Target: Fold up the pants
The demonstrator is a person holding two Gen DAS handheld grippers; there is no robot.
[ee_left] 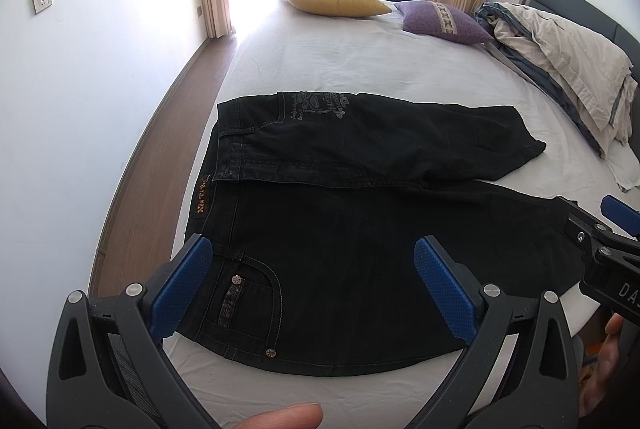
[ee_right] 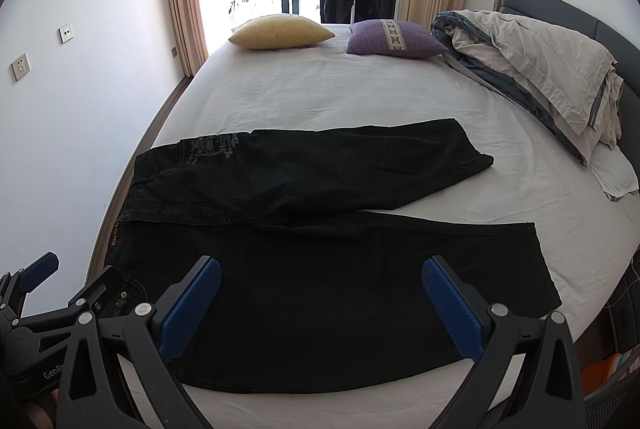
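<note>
Black jeans [ee_left: 340, 237] [ee_right: 320, 261] lie flat on the white bed sheet [ee_left: 360, 53] [ee_right: 340, 97], waistband to the left, legs spread to the right in a V. The far leg ends short; the near leg runs longer to a hem at the right. My left gripper [ee_left: 312, 289] is open above the near hip pocket with nothing between its blue pads. My right gripper [ee_right: 322, 309] is open over the near leg's thigh, also holding nothing. Each gripper shows at the edge of the other's view: the right gripper [ee_left: 612, 241] and the left gripper [ee_right: 44, 293].
A yellow pillow [ee_left: 336, 1] [ee_right: 280, 31] and a purple cushion [ee_left: 444, 21] [ee_right: 394, 39] lie at the far end of the bed. A bundled duvet [ee_left: 568, 65] [ee_right: 532, 69] sits at the right by the headboard. The wood floor [ee_left: 168, 133] and a white wall run along the left edge.
</note>
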